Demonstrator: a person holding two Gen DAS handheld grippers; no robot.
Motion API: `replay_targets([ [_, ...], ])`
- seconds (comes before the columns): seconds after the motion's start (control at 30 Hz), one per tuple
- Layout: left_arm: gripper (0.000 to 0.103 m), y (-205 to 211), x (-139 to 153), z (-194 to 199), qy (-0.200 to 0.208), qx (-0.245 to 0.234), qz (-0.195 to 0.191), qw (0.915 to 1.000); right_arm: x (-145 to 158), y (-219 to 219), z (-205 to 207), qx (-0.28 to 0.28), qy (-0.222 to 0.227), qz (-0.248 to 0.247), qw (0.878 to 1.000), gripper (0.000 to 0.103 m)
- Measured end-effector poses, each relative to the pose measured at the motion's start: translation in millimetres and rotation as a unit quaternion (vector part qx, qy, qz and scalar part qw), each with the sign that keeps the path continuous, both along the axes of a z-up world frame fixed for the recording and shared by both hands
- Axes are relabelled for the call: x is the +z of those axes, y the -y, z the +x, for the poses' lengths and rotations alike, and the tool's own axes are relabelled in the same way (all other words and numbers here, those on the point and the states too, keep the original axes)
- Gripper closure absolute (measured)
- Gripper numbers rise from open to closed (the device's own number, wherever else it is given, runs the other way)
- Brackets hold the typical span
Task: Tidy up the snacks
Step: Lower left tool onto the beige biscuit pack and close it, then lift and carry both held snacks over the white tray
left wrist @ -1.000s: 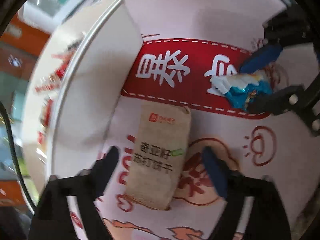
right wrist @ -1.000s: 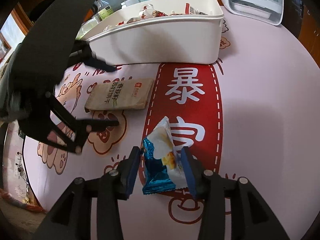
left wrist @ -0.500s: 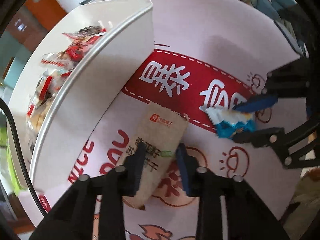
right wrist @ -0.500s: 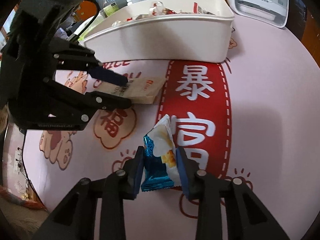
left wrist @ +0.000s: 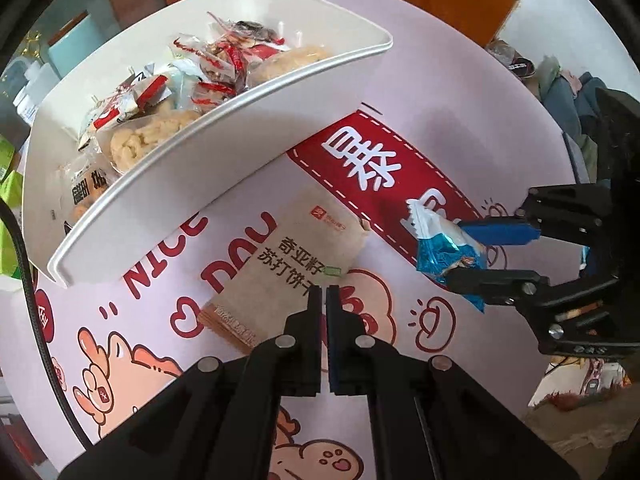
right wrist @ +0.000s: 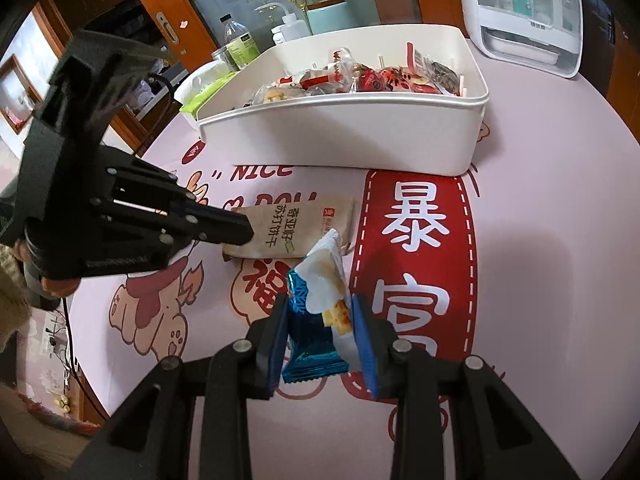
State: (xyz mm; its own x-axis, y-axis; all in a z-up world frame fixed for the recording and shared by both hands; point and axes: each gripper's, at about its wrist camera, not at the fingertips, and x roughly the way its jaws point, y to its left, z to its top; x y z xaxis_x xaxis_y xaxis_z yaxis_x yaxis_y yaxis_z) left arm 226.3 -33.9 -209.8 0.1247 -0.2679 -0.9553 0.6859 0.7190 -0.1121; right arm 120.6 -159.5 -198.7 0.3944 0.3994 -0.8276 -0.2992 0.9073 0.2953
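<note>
A brown cracker packet [left wrist: 296, 256] [right wrist: 296, 228] lies flat on the pink printed tablecloth, in front of the white bin [left wrist: 180, 184] [right wrist: 340, 136] of wrapped snacks. My left gripper [left wrist: 323, 294] [right wrist: 246, 232] is shut with its jaws pressed together. It hovers over the packet's edge and nothing shows between its pads. My right gripper [right wrist: 320, 300] [left wrist: 456, 250] is shut on a blue and white snack packet [right wrist: 316, 308] [left wrist: 440, 248]. That packet is upright and a little above the red banner on the cloth.
A white appliance [right wrist: 524, 20] stands behind the bin at the back right. Bottles [right wrist: 236, 40] and a green box [right wrist: 204, 96] crowd the back left. The round table's edge [right wrist: 80, 360] curves along the left, and a black cable [left wrist: 24, 240] hangs there.
The left jaws closed fully from wide open around the brown packet, and that gripper rose and rolled. The right gripper tightened on the blue packet and lifted it slightly.
</note>
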Motion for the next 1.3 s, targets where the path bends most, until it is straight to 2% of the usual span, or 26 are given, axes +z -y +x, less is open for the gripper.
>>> replay_targets([
  [0.03,0.098,-1,2,-2,0.003,-0.003,0.002,1.0,-1,-3,2,0.002,-0.001,0.001,1.0,0.071],
  [0.1,0.072,-6,4,-4,0.02,-0.01,0.019,0.9996,-2,-6,0,0.005,-0.005,0.003,1.0,0.071],
  [0.13,0.044,-6,3,-12,0.028,-0.018,0.028,0.9991,-2,-7,0,0.007,-0.006,0.003,1.0,0.071],
  [0.17,0.028,-6,3,-12,0.036,-0.027,0.035,0.9984,-3,-8,0,0.009,-0.007,0.004,1.0,0.071],
  [0.3,0.028,3,-8,-22,0.063,-0.066,0.071,0.9933,-6,-8,-3,0.008,-0.012,0.008,1.0,0.071],
  [0.43,0.028,16,-30,-19,0.053,-0.109,0.095,0.9882,-10,-5,-7,0.001,-0.018,0.009,1.0,0.071],
  [0.6,0.025,29,-44,-21,0.057,-0.161,0.116,0.9784,-15,3,-12,-0.01,-0.026,0.01,1.0,0.071],
  [0.63,0.026,30,-43,-21,0.061,-0.169,0.108,0.9777,-16,5,-12,-0.012,-0.027,0.01,1.0,0.071],
  [0.7,0.028,32,-44,-16,0.042,-0.172,0.103,0.9788,-17,8,-14,-0.016,-0.029,0.011,0.999,0.071],
  [0.73,0.04,32,-43,-13,0.035,-0.171,0.095,0.9801,-17,9,-15,-0.018,-0.03,0.013,0.999,0.071],
  [0.77,0.046,33,-41,-11,0.027,-0.17,0.084,0.9815,-16,10,-15,-0.02,-0.03,0.016,0.999,0.071],
  [0.83,0.047,32,-39,-11,0.015,-0.163,0.081,0.9832,-15,12,-15,-0.024,-0.028,0.019,0.999,0.071],
  [0.9,0.047,31,-36,-16,0.026,-0.158,0.089,0.9831,-13,14,-14,-0.028,-0.026,0.024,0.999,0.071],
  [1.0,0.047,26,-21,-21,0.034,-0.117,0.088,0.9886,-6,15,-13,-0.03,-0.016,0.025,0.999,0.071],
  [1.13,0.047,4,24,-25,0.04,-0.049,0.046,0.997,7,14,-10,-0.028,-0.003,0.028,0.999,0.071],
  [1.3,0.047,-14,95,-25,0.099,0.011,0.037,0.9943,47,0,2,-0.006,0.041,0.037,0.998,0.071],
])
